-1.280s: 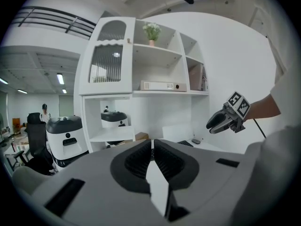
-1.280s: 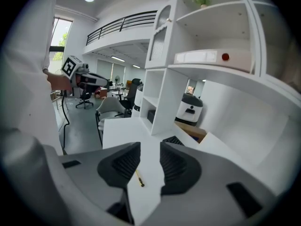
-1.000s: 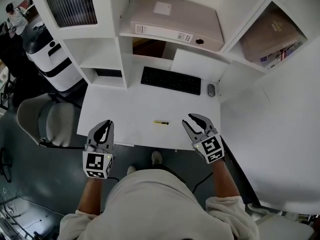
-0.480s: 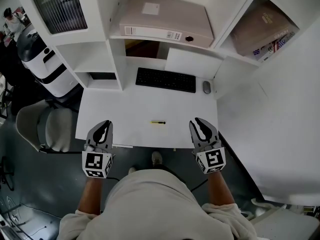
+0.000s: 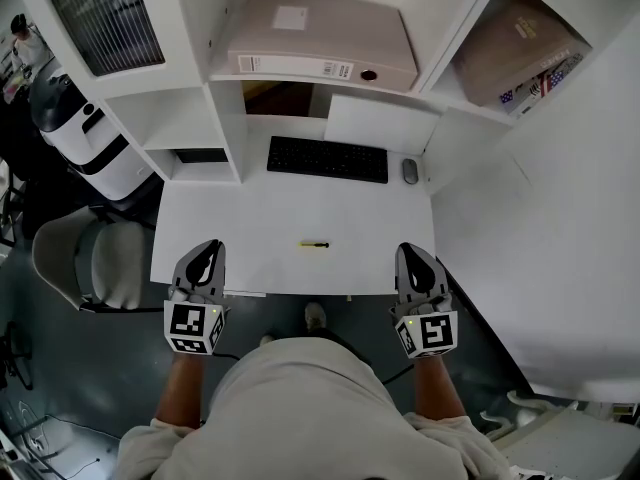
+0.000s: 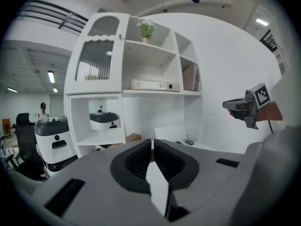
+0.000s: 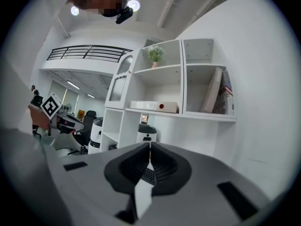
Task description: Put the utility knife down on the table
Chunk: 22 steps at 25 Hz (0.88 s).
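Utility knife [image 5: 314, 244]: small, yellow-black, flat on white table [image 5: 250, 228].

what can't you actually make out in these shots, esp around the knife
- Utility knife: head view, too small to tell whether the blade is out. Neither gripper view shows it.
- Binder: head view, label print too small to read.
- Ribbed door: head view, it hides whatever is in the cabinet behind it.
- Books in the right shelf compartment: head view, covers too small to read.
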Motion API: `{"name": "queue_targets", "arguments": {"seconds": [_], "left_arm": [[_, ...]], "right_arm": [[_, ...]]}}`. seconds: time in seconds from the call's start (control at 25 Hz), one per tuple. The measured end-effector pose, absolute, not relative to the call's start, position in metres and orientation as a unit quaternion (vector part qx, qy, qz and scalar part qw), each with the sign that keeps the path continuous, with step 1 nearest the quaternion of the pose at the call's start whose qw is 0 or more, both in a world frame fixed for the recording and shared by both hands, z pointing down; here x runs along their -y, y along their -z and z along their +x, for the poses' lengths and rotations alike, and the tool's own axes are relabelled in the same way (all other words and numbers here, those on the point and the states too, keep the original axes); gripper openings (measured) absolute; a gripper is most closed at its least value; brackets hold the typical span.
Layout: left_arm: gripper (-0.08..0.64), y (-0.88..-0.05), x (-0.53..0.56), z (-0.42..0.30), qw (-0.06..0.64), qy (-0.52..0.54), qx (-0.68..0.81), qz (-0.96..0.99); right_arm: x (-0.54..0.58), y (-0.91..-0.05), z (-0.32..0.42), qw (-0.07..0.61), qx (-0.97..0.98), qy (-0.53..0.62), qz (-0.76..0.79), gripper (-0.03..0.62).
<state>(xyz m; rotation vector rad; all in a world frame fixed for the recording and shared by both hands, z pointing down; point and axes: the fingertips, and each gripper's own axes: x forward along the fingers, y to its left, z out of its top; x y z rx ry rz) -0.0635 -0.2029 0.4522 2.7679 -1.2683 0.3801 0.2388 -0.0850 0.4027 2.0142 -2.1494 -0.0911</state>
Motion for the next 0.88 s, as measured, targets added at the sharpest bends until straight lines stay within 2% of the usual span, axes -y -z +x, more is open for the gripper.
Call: {"name": "queue_targets", "arguments": {"seconds": [0.88], "left_arm": [[0.018, -0.454, 0.204, -0.054, 0.04, -0.122, 0.405, 0.905]], "right_arm": [[0.067, -0.392, 0.263, 0.059, 0.683, 0.03, 0.727, 0.003]]}}
